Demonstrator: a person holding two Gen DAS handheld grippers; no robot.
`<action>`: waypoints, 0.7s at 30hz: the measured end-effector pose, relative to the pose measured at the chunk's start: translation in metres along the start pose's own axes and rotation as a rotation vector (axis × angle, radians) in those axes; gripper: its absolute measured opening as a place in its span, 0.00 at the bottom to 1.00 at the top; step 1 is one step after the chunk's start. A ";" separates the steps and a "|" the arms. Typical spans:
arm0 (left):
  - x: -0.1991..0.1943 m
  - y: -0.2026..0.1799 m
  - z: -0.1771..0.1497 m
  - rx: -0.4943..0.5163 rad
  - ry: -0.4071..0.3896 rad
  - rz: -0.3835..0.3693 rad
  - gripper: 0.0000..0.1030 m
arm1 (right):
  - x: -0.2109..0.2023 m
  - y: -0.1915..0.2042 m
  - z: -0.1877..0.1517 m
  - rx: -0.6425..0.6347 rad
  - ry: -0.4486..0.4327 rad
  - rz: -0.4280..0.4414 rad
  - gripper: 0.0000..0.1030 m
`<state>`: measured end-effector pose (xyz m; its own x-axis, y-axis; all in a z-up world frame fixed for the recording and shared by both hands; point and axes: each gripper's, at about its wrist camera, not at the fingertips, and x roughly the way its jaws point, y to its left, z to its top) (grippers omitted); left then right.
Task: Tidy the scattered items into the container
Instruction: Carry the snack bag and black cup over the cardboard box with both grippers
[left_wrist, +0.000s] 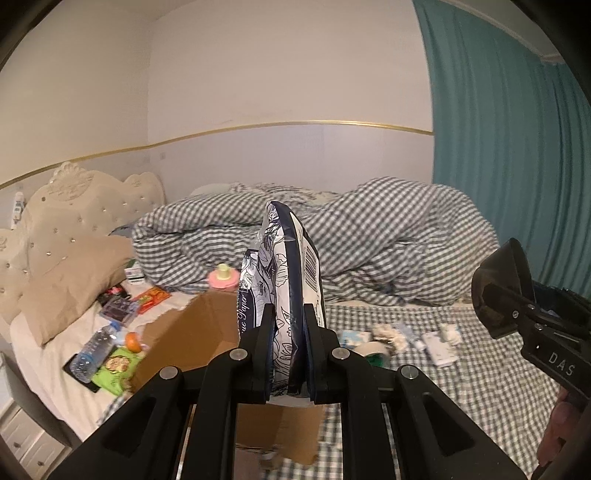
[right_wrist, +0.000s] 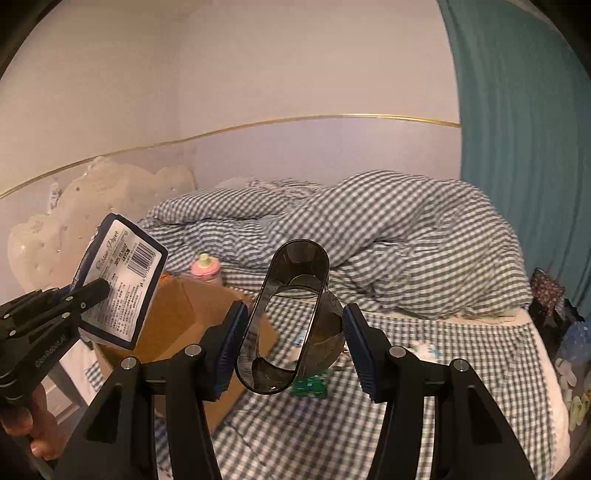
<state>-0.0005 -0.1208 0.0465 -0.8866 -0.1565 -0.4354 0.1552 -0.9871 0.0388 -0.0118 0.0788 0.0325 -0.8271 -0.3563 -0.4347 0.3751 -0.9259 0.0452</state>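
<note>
Left wrist view: left gripper (left_wrist: 289, 354) pinched tight on a tissue pack (left_wrist: 284, 273), navy-and-white floral wrap, barcode side showing, upright above the cardboard box (left_wrist: 207, 332).
Right wrist view: right gripper (right_wrist: 293, 343) half-spread, pads clamping a smoky translucent cup (right_wrist: 284, 321), tilted, mouth toward camera, over the checked bedsheet (right_wrist: 406, 424) beside the box.

The left gripper (left_wrist: 290, 354) points slightly downward, its jaws pinched almost together on a flat pack. The right gripper (right_wrist: 295, 350) tilts likewise, jaws partly spread, clasping a dark smoky cup
</note>
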 end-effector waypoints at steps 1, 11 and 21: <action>0.001 0.005 -0.001 -0.002 0.005 0.009 0.13 | 0.004 0.006 0.000 -0.004 0.003 0.010 0.52; 0.029 0.056 -0.012 -0.048 0.060 0.075 0.13 | 0.044 0.058 -0.004 -0.040 0.042 0.078 0.52; 0.059 0.084 -0.023 -0.070 0.115 0.098 0.13 | 0.082 0.088 -0.002 -0.066 0.081 0.100 0.52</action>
<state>-0.0301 -0.2127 0.0031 -0.8108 -0.2431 -0.5325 0.2718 -0.9620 0.0254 -0.0454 -0.0319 -0.0013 -0.7487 -0.4328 -0.5021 0.4830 -0.8750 0.0339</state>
